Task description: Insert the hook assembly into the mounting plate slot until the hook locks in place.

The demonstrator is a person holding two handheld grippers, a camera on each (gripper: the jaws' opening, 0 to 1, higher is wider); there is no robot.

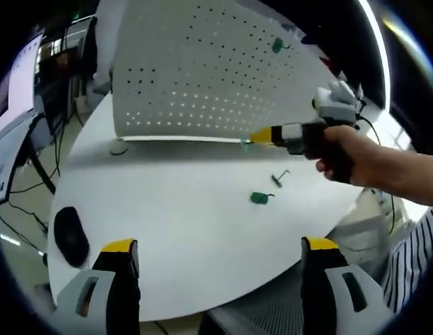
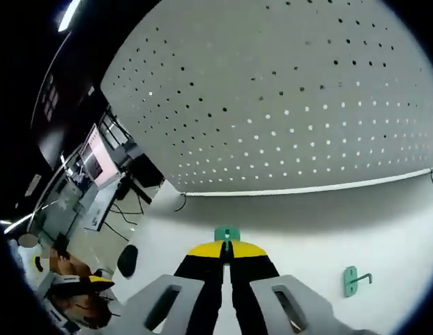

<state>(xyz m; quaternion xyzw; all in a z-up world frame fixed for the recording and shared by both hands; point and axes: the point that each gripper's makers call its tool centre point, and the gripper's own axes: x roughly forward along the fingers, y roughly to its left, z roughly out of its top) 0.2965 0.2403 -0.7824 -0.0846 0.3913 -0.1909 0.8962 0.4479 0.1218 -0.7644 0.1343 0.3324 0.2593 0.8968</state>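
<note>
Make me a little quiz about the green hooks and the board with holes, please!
1. True or false: the right gripper is shut on a green hook.
2. How many green hooks lie on the table in the left gripper view? A) none B) two C) five
3. Fill in: a hook already hangs on the white ____.

Key: 1 true. 2 B: one hook nearer, another behind it. 3 pegboard.
</note>
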